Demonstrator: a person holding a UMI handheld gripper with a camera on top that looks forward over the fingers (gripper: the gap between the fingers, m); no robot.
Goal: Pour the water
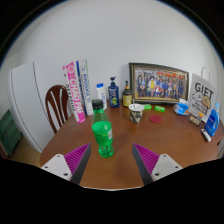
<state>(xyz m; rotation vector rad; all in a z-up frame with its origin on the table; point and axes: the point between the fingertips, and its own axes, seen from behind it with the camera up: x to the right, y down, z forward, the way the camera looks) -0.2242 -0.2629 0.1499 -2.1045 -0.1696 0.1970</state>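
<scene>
The gripper (pixel 112 163) hangs low over a round wooden table (pixel 110 175), its two fingers spread wide apart with nothing between the pink pads (pixel 76 158). Just ahead of the fingers, a little toward the left one, a green bottle (pixel 102 133) stands upright on the tabletop on its own, its cap on; the fingers do not touch it. Beyond the bottle, further across the table, a pale cup (pixel 136 113) stands to the right of it, well apart from the fingers. Behind that, along the wall, are a clear bottle with a white cap (pixel 99 97), a blue bottle (pixel 114 94) and a framed group photo (pixel 159 83) propped upright (the people in it are too small to make out). To the far left of the fingers some tall boxes (pixel 78 90) lean by the wall, and a wooden chair (pixel 57 106) sits at the table's edge. Off beyond the right finger, a white sign with dark lettering (pixel 203 100) stands near a blue carton (pixel 213 122).
</scene>
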